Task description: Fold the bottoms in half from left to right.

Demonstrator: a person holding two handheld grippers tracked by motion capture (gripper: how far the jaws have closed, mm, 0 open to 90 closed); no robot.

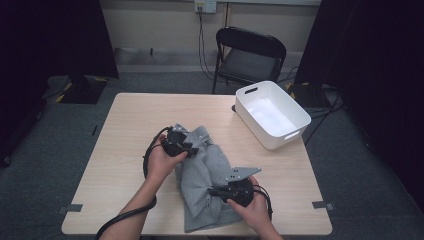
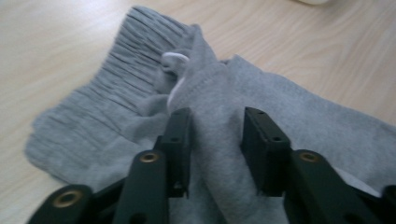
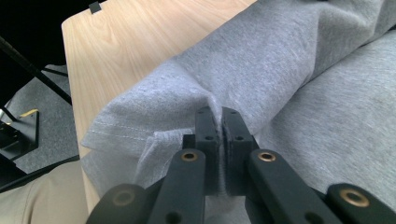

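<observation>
Evidently mid-fold: right gripper (image 3: pixel 219 116) jaws pinch the grey sweatpants (image 1: pixel 205 175) hem on the bench (image 1: pixel 125 130); left gripper (image 2: pixel 217 123) jaws spread, a waistband-side ridge between them. Next: close left, then lift evenly.

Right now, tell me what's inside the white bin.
In the high view, the white bin on the table looks empty: its bare floor shows. The strip of floor behind its near wall is hidden.
</observation>
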